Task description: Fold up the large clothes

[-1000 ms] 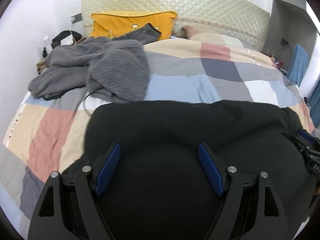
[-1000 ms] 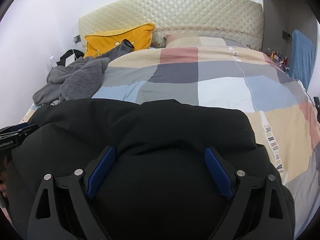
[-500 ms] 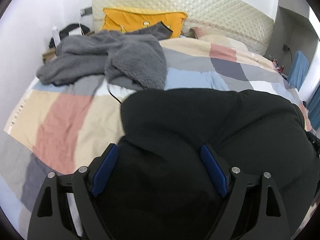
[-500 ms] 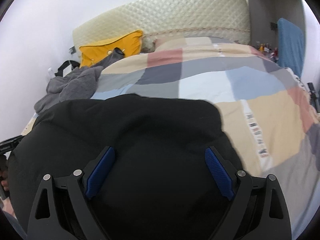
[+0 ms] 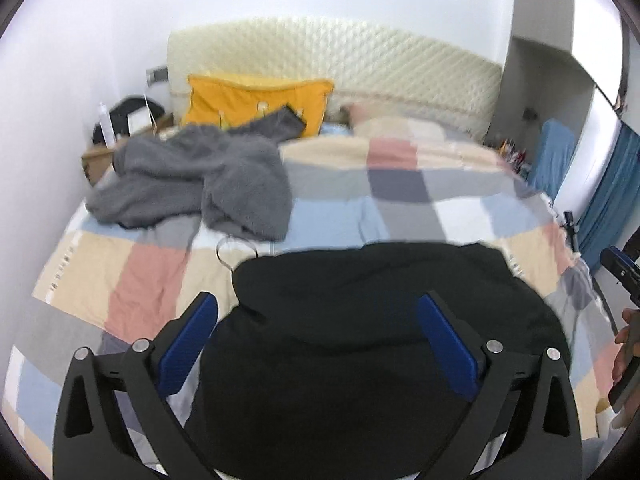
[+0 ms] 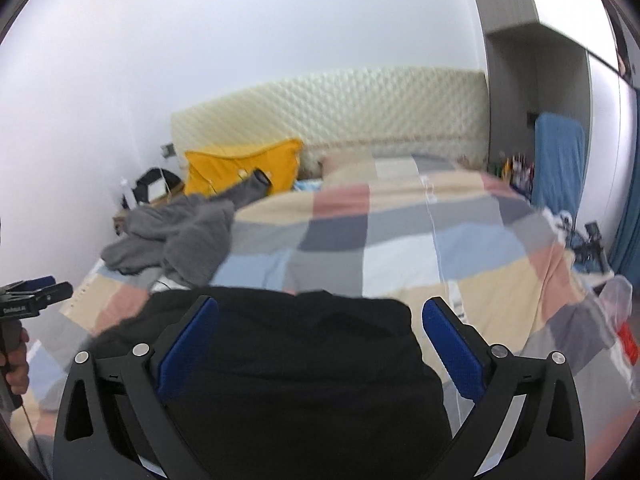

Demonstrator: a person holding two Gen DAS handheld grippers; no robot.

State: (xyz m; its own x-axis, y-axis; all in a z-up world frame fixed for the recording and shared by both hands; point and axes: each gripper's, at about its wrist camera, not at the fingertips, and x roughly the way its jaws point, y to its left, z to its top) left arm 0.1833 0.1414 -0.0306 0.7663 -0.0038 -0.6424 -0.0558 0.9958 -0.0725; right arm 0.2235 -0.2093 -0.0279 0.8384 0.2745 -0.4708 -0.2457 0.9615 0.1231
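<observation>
A black garment (image 5: pixel 380 320) lies bunched in a folded heap on the checked quilt (image 5: pixel 132 280), near the bed's front edge. My left gripper (image 5: pixel 318 300) hovers above its left part; the jaws are opening and the blue pads touch nothing. In the right wrist view the same black garment (image 6: pixel 304 380) lies below my right gripper (image 6: pixel 320 303). Its jaws are opening too, and nothing is pinched between them. A grey fleece garment (image 5: pixel 208 176) lies crumpled at the far left of the bed.
A yellow pillow (image 5: pixel 256 100) leans on the cream quilted headboard (image 5: pixel 360 60). A cluttered bedside stand (image 5: pixel 120 128) sits at the far left by the wall. Blue cloth (image 6: pixel 558 160) hangs at the right. A hand (image 6: pixel 16 364) holds the left tool at that view's left edge.
Both grippers have lifted up and away from the black garment and their jaws have spread wider. The garment now looks smaller below them, and more wall shows.
</observation>
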